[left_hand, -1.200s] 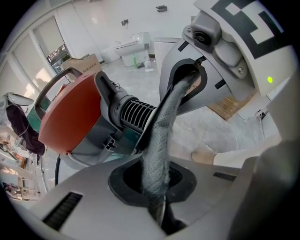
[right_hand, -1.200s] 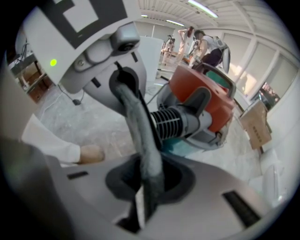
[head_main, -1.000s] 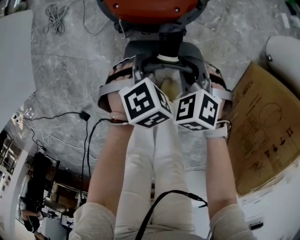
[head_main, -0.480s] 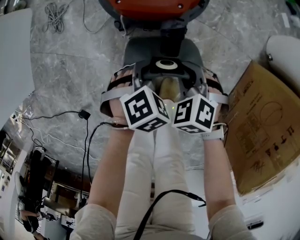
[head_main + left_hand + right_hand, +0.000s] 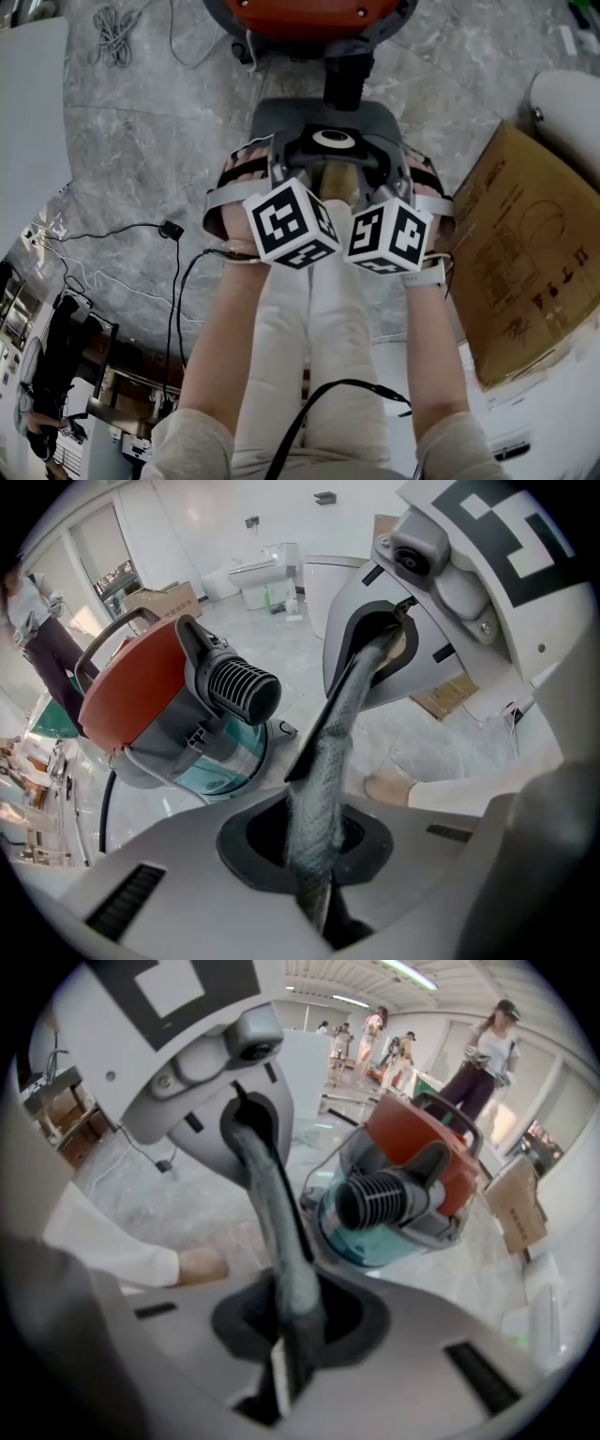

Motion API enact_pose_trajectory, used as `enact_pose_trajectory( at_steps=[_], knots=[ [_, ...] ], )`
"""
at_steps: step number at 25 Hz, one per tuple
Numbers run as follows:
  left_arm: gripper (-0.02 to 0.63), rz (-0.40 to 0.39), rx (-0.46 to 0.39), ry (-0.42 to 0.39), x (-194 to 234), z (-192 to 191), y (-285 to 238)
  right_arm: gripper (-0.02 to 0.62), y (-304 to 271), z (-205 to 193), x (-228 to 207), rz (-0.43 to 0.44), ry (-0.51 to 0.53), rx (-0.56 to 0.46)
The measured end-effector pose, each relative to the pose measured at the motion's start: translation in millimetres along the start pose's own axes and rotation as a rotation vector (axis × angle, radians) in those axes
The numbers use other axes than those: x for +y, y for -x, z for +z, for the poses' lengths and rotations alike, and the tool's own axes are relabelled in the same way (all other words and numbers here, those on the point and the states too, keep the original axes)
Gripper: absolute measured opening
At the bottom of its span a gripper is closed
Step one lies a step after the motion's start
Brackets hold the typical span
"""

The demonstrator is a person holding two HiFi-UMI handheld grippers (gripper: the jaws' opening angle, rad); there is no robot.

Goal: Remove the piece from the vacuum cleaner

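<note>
Piece (image 5: 281,117) flat in head view, edge-on within tight jaws of left gripper (image 5: 314,892) and right gripper (image 5: 286,1372)

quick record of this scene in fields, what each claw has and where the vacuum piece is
left claw: shut on the grey piece, left side
right claw: shut on the same piece, right side
piece: held between both claws, clear of the vacuum cleaner
vacuum cleaner: orange top, standing on the marble floor, black ribbed port towards the piece
nearby: cardboard box on the person's right
</note>
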State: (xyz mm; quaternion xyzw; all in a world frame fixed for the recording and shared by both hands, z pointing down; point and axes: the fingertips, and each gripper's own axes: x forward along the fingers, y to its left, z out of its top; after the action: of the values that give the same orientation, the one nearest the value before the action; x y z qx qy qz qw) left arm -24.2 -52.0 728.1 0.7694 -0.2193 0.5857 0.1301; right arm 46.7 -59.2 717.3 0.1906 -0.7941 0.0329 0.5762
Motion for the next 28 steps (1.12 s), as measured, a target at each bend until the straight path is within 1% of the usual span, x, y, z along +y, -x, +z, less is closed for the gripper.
enact_pose_trajectory(
  at_steps=[4,9,14,18,21,28],
  knots=[
    [0.035,0.007,-0.009,0.004,-1,2,12,0.043,11,4,-1,0.0,0.002,-0.009],
    [0.035,0.007,-0.016,0.002,-5,5,30,0.043,28,8,1,0.03,-0.026,-0.009],
    [0.035,0.02,-0.032,0.008,-2,11,54,0.043,51,18,-4,0.019,-0.004,-0.024],
    [0.035,0.017,-0.054,0.01,-9,15,71,0.043,70,20,0,0.028,-0.004,-0.03],
    [0.035,-0.002,-0.084,0.002,-17,16,82,0.043,82,20,3,0.04,-0.021,-0.036],
    [0.035,-0.039,-0.12,-0.009,-21,23,121,0.043,118,30,7,0.052,-0.003,-0.057]
  ],
)
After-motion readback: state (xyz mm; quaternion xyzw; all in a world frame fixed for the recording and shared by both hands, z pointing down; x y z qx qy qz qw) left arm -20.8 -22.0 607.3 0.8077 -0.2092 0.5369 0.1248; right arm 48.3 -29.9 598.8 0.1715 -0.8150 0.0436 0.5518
